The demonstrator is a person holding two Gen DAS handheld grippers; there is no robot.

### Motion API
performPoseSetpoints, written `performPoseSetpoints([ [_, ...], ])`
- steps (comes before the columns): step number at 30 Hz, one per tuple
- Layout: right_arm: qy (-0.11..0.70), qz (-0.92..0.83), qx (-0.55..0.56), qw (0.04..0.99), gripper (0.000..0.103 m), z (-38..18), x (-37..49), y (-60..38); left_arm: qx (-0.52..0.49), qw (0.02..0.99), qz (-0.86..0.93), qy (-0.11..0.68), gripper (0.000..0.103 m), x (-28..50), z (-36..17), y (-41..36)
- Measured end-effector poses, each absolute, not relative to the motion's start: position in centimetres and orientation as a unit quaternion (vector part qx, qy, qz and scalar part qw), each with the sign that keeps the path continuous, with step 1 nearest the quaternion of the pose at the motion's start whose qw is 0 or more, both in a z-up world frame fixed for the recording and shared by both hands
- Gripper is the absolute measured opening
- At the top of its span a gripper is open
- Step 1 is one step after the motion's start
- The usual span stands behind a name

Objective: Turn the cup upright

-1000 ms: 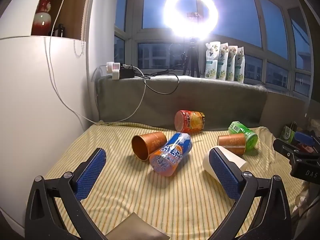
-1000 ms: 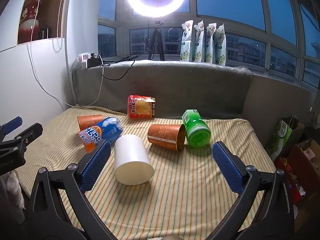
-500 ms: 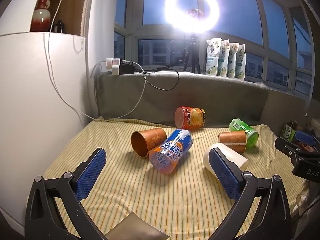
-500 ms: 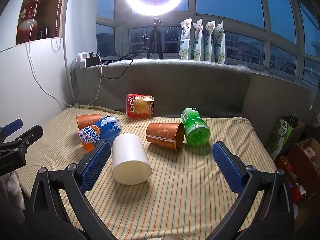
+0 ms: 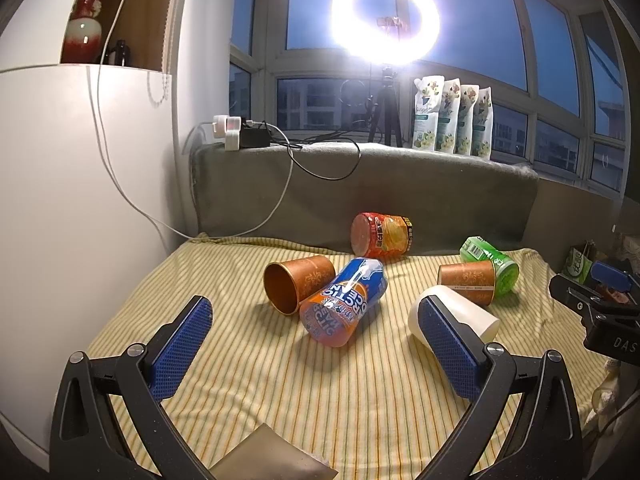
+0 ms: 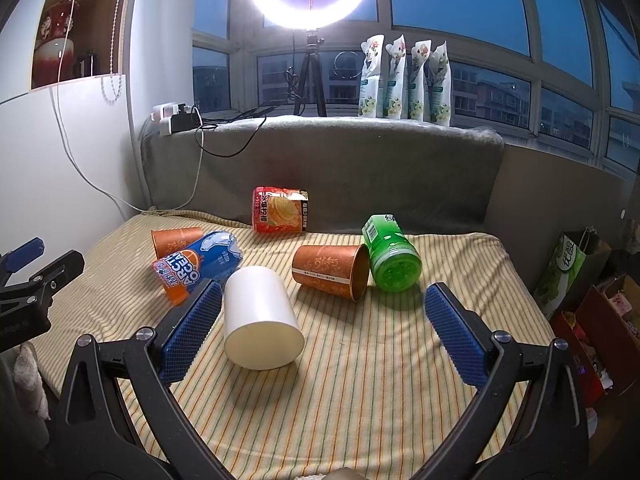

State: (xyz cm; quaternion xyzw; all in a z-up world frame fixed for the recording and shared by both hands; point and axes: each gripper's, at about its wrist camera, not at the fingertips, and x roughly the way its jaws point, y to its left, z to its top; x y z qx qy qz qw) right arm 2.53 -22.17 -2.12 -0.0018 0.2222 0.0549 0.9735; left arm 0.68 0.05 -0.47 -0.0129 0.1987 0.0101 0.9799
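left wrist view. left gripper (image 5: 318, 334): spread wide, holding nothing, poised over the striped cloth (image 5: 248, 376). white cup (image 5: 466, 312): on its side, just behind the right-hand blue pad (image 5: 450, 346), partly hidden by it. blue and orange can (image 5: 346, 306): lying down between the pads, farther back, touching a copper cup (image 5: 298, 280) whose open mouth faces the camera. second copper cup (image 5: 466, 282): on its side, against a green can (image 5: 494, 260). red can (image 5: 382, 234): lying near the grey backrest (image 5: 400, 188). ring light (image 5: 386, 18) on a tripod at the window. part of the right gripper (image 5: 596, 304) at the right edge.

right wrist view. right gripper (image 6: 322, 326): spread wide, holding nothing. white cup (image 6: 260, 314): on its side on the striped cloth (image 6: 360, 392), flat end toward the camera, just beside the left-hand blue pad (image 6: 192, 330); touching or not, cannot tell. copper cup (image 6: 332, 270): on its side, mouth against the green can (image 6: 392, 254). blue and orange can (image 6: 196, 266): lying against the other copper cup (image 6: 174, 240). red can (image 6: 280, 210): by the backrest (image 6: 340, 164).
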Motion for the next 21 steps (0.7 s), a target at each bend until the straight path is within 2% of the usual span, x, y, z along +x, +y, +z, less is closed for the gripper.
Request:
performPoseSetpoints([
  [21,0.224,0.055,-0.001,0.973,0.103,-2.2,2.77,-22.14,-0.007,0.981,0.004,0.194,0.102,0.65,-0.3,-0.28],
])
